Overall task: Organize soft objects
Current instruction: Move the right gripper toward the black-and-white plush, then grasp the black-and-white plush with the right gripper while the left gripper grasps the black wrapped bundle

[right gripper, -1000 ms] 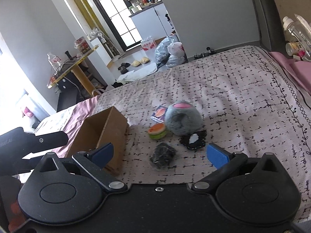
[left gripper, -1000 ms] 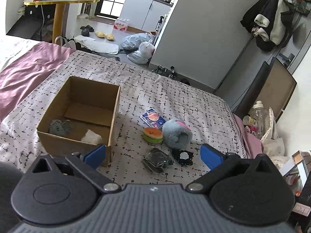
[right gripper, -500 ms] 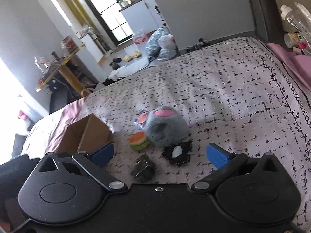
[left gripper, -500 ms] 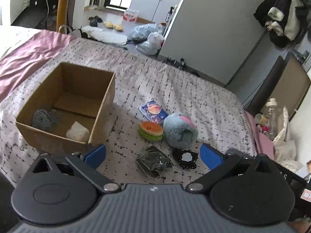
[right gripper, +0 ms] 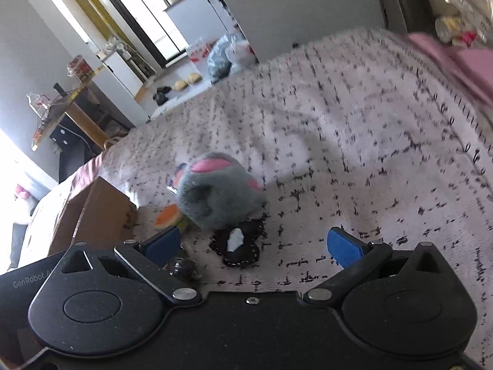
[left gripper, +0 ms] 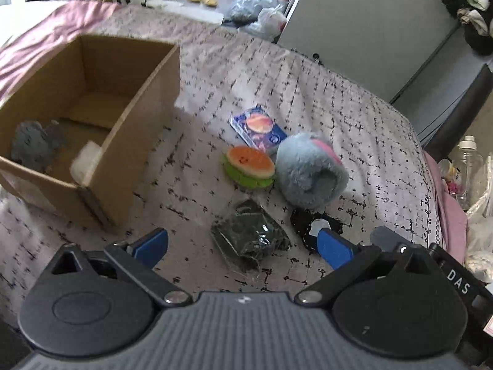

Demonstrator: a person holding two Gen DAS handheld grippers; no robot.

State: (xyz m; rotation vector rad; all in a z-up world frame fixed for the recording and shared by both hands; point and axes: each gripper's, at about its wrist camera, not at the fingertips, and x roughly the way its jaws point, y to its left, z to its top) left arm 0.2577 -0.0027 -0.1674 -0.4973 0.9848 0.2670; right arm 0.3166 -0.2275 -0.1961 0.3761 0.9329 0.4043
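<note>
We see a bed (right gripper: 354, 129) with a patterned cover, grey walls (right gripper: 292, 3), a bright window (right gripper: 144, 21), a yellow-edged table (right gripper: 66, 104), and hanging coats (left gripper: 471, 9).

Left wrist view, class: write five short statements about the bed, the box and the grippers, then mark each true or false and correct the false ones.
1. The cardboard box already holds a grey item and a white item. True.
2. The burger toy lies inside the box. False: it lies on the bedspread, beside the fluffy blue plush.
3. The left hand-held gripper is open and holds nothing. True.
4. The right hand-held gripper is shut on the plush. False: it is open, and the plush lies on the bed beyond it.
5. The dark wrapped packet lies between the left gripper's fingers in this view. True.
</note>
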